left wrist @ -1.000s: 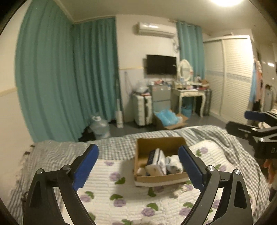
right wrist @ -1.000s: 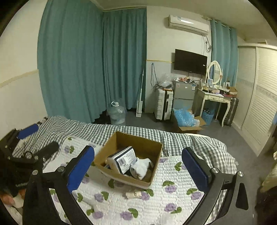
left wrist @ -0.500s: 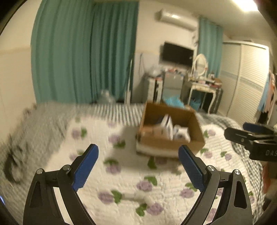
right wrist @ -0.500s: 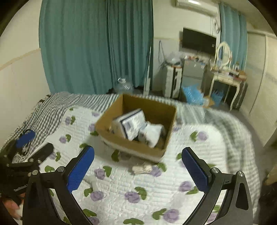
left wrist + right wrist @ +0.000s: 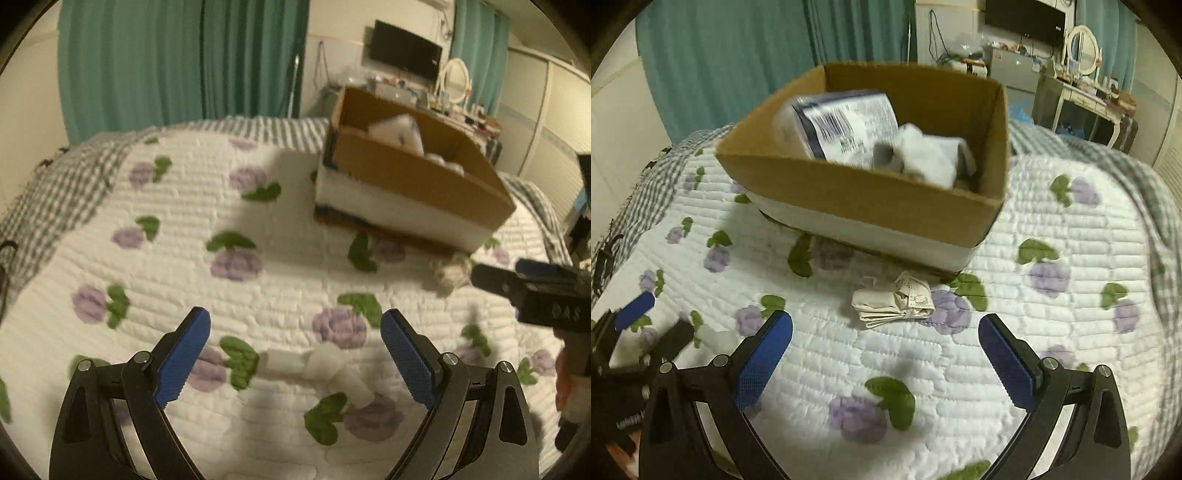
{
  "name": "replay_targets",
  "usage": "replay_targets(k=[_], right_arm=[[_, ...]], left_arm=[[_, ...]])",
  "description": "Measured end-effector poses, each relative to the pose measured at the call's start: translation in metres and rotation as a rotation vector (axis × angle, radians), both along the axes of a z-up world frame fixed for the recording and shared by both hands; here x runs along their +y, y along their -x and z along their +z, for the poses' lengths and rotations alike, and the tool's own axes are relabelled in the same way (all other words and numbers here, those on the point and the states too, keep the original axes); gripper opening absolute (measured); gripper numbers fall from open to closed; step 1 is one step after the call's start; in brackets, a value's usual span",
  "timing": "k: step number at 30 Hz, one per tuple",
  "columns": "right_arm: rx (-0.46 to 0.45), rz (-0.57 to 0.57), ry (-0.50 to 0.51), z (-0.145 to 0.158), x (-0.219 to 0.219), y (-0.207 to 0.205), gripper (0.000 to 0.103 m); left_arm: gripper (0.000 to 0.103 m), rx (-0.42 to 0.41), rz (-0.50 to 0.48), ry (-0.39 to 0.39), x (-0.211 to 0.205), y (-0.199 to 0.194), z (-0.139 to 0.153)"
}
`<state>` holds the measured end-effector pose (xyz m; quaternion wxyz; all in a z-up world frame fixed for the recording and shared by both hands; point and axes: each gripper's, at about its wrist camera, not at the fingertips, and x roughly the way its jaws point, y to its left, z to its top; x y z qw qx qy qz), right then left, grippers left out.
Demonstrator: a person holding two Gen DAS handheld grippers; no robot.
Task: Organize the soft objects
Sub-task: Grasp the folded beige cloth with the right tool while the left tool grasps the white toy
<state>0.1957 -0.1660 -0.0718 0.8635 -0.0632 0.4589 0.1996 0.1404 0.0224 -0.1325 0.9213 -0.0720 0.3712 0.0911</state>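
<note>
Both claws gape empty: the left claw (image 5: 295, 347) hovers above a limp, light white sock (image 5: 314, 369) on the quilt (image 5: 221, 184), lying left-to-right, best pinched mid-length, while the right claw (image 5: 885, 350) faces a soft beige bundle (image 5: 894, 299) lying crosswise just before the cardboard box (image 5: 871, 206)

A white quilted bedspread (image 5: 1034, 332) printed with purple flowers and green leaves lies over a grey-and-white checked blanket (image 5: 48, 192). The brown cardboard box (image 5: 871, 199) has a white lower band, and teal pleated curtains (image 5: 177, 62) hang behind.
</note>
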Motion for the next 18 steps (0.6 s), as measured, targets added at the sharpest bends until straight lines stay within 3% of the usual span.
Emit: replay_targets(k=[4,7,10,12,14,18], right_arm=[[0.027,-0.004,0.02,-0.026,0.007,-0.015,0.1],[0.061,-0.011,0.002,-0.041,0.009,-0.026,0.094],[0.073,-0.002,0.007,-0.047,0.011,-0.032,0.085],[0.073,-0.006,0.007,-0.047,0.011,-0.033,0.069],[0.075,-0.022,-0.001,-0.046,0.006,-0.035,0.059],[0.077,-0.033,-0.024,-0.045,-0.003,-0.033,0.057]], left_arm=[[0.095,0.036,-0.029,-0.008,-0.007,-0.002,-0.017],[0.095,0.053,-0.052,-0.007,-0.01,-0.003,-0.027],[0.095,0.087,-0.067,0.0,-0.012,-0.007,-0.037],[0.095,0.116,-0.085,0.01,-0.014,-0.01,-0.044],[0.095,0.145,-0.084,-0.001,-0.016,-0.013,-0.051],[0.093,0.156,-0.11,-0.001,-0.018,-0.019,-0.061]])
